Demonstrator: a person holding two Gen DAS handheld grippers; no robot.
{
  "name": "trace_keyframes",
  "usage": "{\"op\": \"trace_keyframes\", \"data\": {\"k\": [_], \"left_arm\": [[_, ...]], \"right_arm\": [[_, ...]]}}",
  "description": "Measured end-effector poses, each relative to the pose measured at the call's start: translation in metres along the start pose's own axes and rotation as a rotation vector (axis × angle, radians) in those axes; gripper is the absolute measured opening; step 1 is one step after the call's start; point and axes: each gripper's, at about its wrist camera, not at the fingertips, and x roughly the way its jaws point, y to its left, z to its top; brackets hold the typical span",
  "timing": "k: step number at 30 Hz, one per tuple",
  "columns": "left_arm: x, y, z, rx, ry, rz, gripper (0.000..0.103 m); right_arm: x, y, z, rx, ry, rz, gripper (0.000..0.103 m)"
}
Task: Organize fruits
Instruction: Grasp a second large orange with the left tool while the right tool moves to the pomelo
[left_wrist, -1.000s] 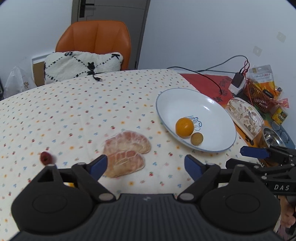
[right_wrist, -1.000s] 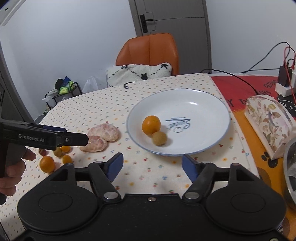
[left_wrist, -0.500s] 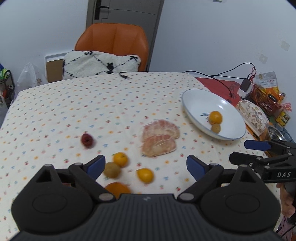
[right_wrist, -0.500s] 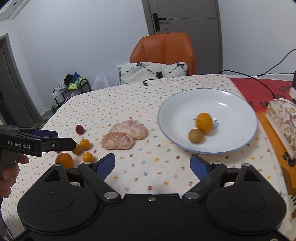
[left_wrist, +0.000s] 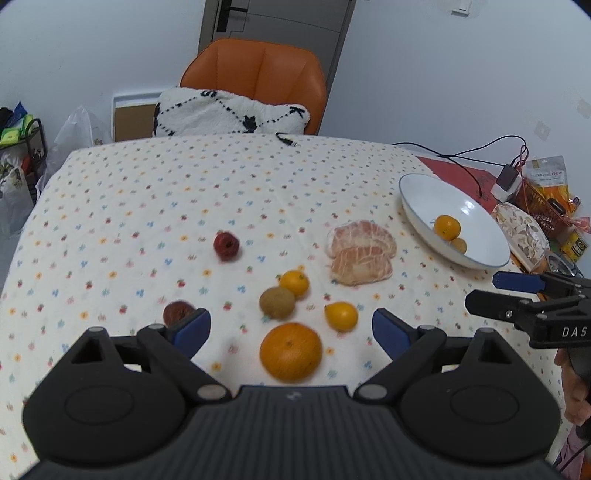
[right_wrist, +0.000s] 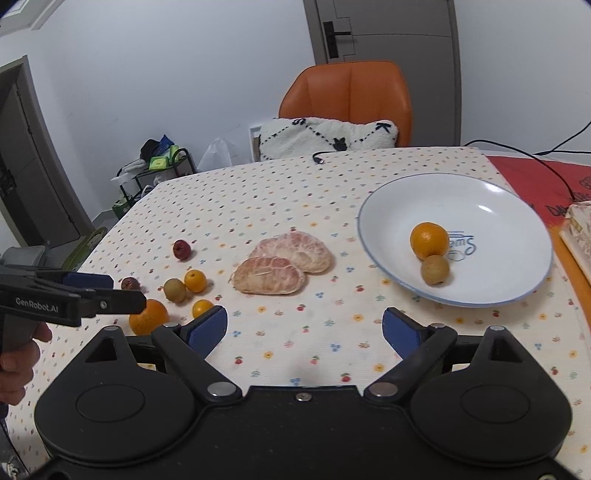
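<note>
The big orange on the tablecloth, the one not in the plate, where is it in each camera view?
Left wrist: the big orange sits low centre, between the open fingers of the left gripper.
Right wrist: it lies at lower left, partly behind the left gripper's tip.
Shared landmark: the peeled pomelo pieces, left of the white plate.

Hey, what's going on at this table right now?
A person is sorting fruit onto a white plate with two handheld grippers. The plate holds an orange and a kiwi. The left gripper, open and empty, faces a large orange. The right gripper is open and empty too.
</note>
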Motion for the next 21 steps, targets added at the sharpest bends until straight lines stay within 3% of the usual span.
{"op": "trace_keyframes", "data": {"k": [5, 8, 12, 16, 17, 21], "left_arm": [[0.005, 0.007, -0.011, -0.019, 0.014, -0.011, 0.089], [0.009, 0.008, -0.016, -0.018, 0.025, -0.008, 0.081], [0.018, 0.013, -0.019, -0.037, 0.057, -0.021, 0.061], [0.021, 0.016, -0.019, -0.042, 0.057, -0.055, 0.05], [0.021, 0.016, -0.019, -0.044, 0.06, -0.072, 0.042], [0.021, 0.017, -0.016, -0.049, 0.062, -0.069, 0.04]], "right_arm": [[0.009, 0.008, -0.001, -0.014, 0.007, 0.015, 0.091], [0.014, 0.012, 0.0, -0.025, 0.012, 0.025, 0.091], [0.021, 0.016, 0.0, -0.041, 0.016, 0.03, 0.091], [0.03, 0.018, 0.001, -0.037, 0.027, 0.036, 0.091], [0.032, 0.019, 0.001, -0.037, 0.03, 0.038, 0.091], [0.041, 0.024, 0.0, -0.037, 0.041, 0.049, 0.091]]}}
